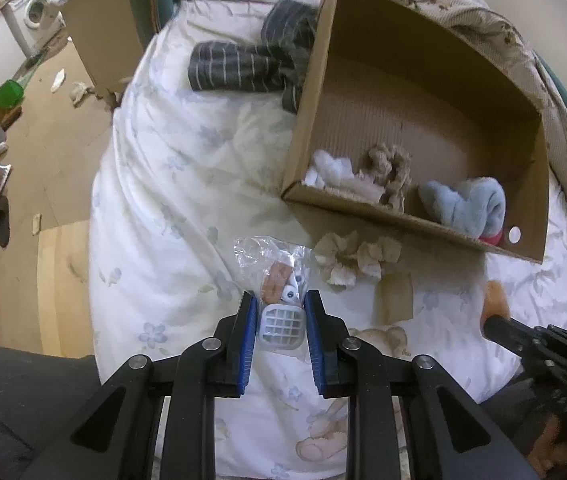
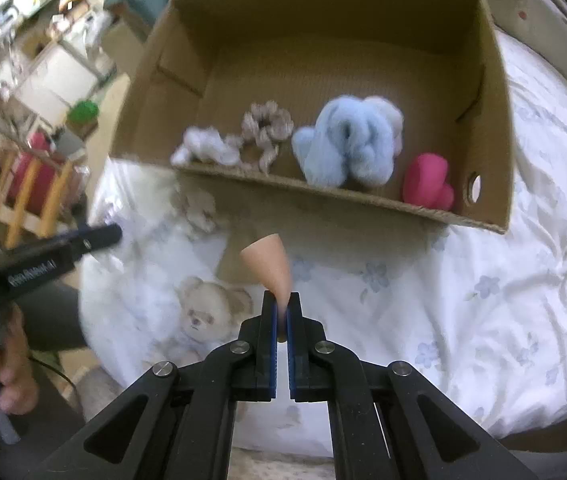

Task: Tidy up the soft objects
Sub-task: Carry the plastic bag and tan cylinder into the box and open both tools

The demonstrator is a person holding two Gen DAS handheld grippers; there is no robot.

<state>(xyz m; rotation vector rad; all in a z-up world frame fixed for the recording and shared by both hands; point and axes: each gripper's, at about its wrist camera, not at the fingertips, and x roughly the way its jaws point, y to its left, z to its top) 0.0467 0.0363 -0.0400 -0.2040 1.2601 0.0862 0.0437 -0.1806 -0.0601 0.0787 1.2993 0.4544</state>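
Observation:
My left gripper is shut on a clear plastic bag that holds a white grid case and small brown pieces, above the floral bedsheet. A peach cone-shaped sponge is pinched in my shut right gripper, in front of the open cardboard box. Along the box's near wall lie a white scrunchie, a beige scrunchie, a light blue fluffy piece and a pink soft piece. Another beige scrunchie lies on the sheet before the box. Dark striped socks lie left of the box.
The bed's edge drops to a wooden floor on the left, with a brown carton, a washing machine and a green tub. A patterned blanket lies bunched behind the box. A hand holds the left gripper's handle.

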